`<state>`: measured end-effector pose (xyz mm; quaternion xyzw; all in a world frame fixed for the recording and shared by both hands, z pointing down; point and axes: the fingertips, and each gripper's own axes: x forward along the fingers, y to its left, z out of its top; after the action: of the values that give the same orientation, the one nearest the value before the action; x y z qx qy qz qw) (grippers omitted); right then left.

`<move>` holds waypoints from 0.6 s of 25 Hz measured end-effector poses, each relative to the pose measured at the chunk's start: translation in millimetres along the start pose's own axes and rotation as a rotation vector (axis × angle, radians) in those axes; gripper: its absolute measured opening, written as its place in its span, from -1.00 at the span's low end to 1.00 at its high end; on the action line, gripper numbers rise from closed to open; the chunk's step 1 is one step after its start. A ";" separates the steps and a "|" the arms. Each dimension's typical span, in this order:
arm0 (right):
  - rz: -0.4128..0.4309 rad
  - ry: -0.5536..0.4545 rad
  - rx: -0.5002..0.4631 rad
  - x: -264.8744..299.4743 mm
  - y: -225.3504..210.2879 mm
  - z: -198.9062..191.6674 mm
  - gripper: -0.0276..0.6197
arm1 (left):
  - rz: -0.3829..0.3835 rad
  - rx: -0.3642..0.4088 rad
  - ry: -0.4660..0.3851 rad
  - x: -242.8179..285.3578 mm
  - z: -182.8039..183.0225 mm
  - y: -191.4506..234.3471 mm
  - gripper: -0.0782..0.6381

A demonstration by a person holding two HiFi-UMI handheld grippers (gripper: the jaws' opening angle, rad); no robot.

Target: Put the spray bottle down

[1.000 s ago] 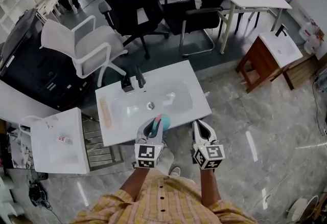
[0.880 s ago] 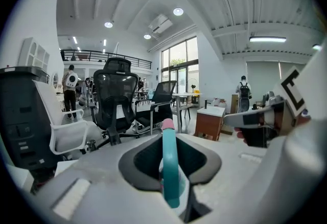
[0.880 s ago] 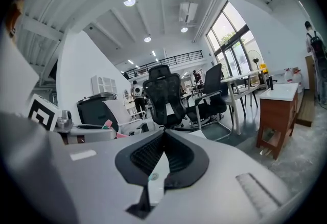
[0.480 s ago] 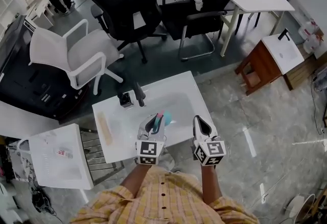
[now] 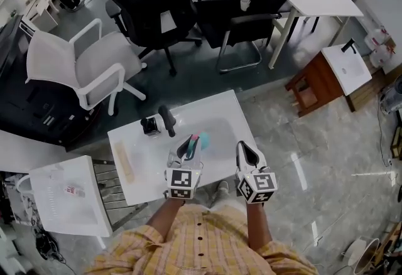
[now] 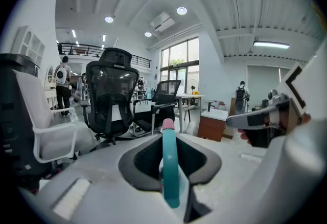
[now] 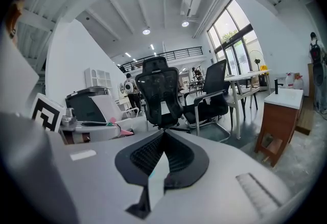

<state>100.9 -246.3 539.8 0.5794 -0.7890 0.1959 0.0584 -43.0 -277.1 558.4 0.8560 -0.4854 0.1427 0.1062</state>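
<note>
The left hand-held gripper [image 5: 188, 145] is clamped on the spray bottle [image 6: 170, 166] over the sink worktop [image 5: 154, 164], probably the drop spot. The right hand-held gripper [image 5: 246, 149] is clenched on nothing, just along for the ride.

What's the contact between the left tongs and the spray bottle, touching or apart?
Touching. The left gripper view shows the left tongs closed on the spray bottle, with both black pads pressed against its teal body.

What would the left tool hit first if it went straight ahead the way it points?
Probably the white sink: the left tool, gripping the spray bottle, tips slightly down over it. If it cleared the sink, the black chair looks next. Depth is hard to judge.
</note>
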 end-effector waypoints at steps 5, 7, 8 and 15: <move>0.025 0.007 -0.003 14.4 -8.6 1.4 -0.91 | 0.025 0.001 0.000 17.2 4.1 5.4 -0.59; 0.044 0.014 -0.013 20.9 -10.9 1.0 -0.91 | 0.044 -0.004 0.001 23.6 3.7 8.9 -0.59; 0.052 0.017 -0.016 25.1 -13.2 1.8 -0.91 | 0.055 -0.006 0.000 27.9 4.2 10.9 -0.59; 0.097 0.023 -0.014 42.9 -25.0 8.6 -0.91 | 0.108 -0.019 0.005 54.1 10.4 21.1 -0.59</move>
<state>111.7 -294.1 551.6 0.5378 -0.8167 0.1997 0.0623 -33.3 -334.4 568.4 0.8271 -0.5320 0.1460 0.1075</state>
